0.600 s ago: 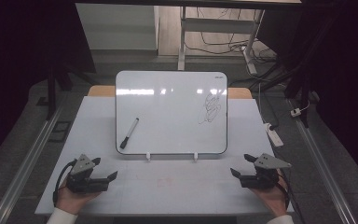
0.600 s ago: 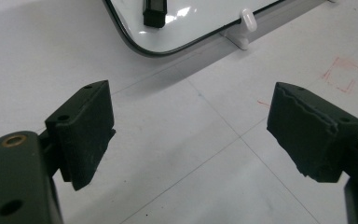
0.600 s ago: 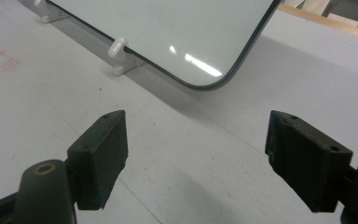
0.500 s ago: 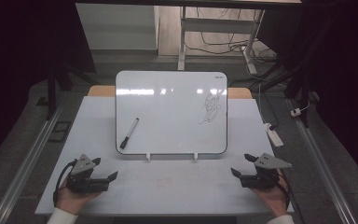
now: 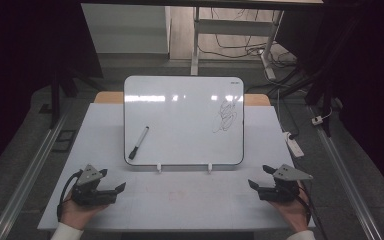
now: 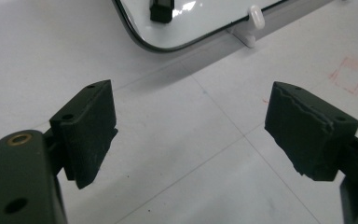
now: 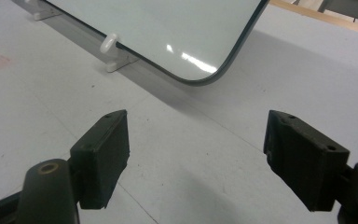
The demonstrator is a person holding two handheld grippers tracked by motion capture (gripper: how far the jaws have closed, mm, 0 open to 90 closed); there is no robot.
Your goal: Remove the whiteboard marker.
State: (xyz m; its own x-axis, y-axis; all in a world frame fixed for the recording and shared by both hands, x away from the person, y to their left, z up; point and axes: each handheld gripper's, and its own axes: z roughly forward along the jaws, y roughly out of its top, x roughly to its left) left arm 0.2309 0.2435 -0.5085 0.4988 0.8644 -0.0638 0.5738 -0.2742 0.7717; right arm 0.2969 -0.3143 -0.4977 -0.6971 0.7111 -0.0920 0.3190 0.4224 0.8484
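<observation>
A whiteboard (image 5: 180, 125) leans on small white stands at the middle of the table, with a black scribble (image 5: 226, 116) at its upper right. A black marker (image 5: 138, 142) lies against its lower left; its end (image 6: 161, 10) appears in the left gripper view. My left gripper (image 5: 116, 192) rests at the table's front left, open, nothing between its jaws. My right gripper (image 5: 256, 184) rests at the front right, also open and empty. The board's lower corners (image 6: 140, 39) (image 7: 200, 74) sit beyond each gripper's jaws.
The white table (image 5: 190, 200) has a faint red square mark (image 5: 176, 195) near its front middle. A white power strip (image 5: 295, 145) lies off the table's right edge. Metal rails (image 5: 25, 185) run along both sides. Desk legs and cables stand behind.
</observation>
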